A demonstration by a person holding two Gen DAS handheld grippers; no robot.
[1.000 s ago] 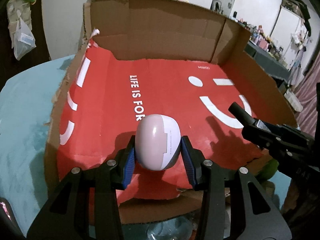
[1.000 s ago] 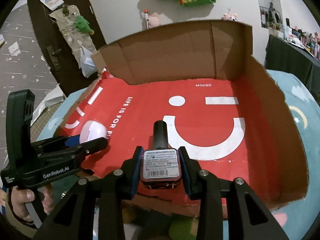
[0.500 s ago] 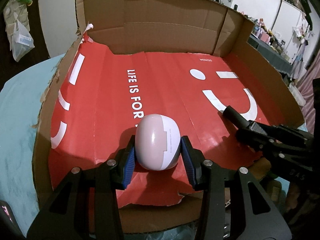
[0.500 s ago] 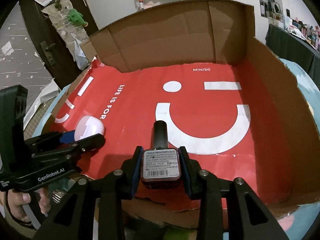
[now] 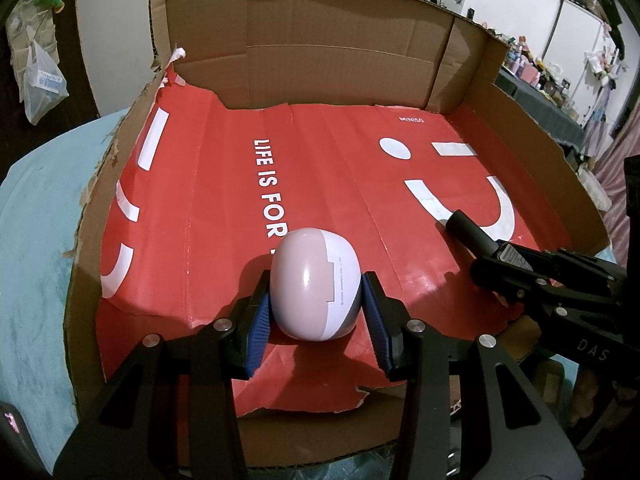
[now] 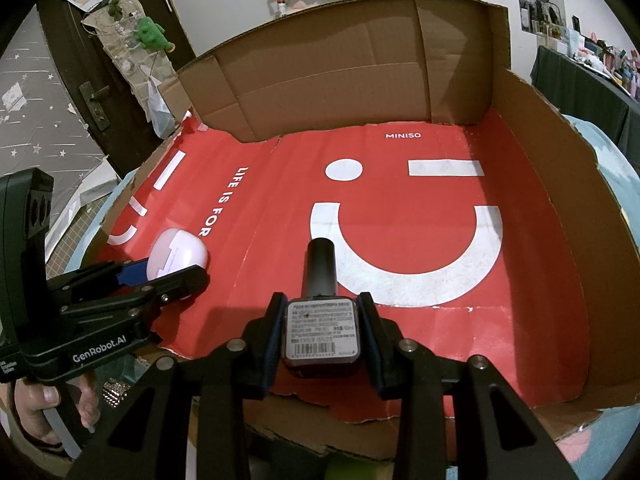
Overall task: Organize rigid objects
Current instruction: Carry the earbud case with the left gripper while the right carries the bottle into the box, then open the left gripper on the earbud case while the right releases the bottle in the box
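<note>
A rounded white and pink case (image 5: 312,276) sits between the blue pads of my left gripper (image 5: 317,292), which is shut on it low over the near left of the box floor. The open cardboard box (image 5: 320,60) is lined with red printed paper. My right gripper (image 6: 321,304) is shut on a dark red nail polish bottle (image 6: 320,332), barcode base toward the camera and black cap (image 6: 321,264) pointing into the box. In the right wrist view the left gripper (image 6: 172,270) and the case (image 6: 176,252) show at the left. The right gripper (image 5: 494,268) shows at the left wrist view's right edge.
The box rests on a teal cloth (image 5: 36,240). Its back wall (image 6: 360,80) and right wall (image 6: 560,200) stand tall; the near edge is low and torn. A person's hand (image 6: 40,400) holds the left gripper's handle. A dark door (image 6: 80,80) with hanging bags stands behind on the left.
Both cameras have edged slightly closer over the box, so its floor fills more of each view. Both grips are unchanged.
</note>
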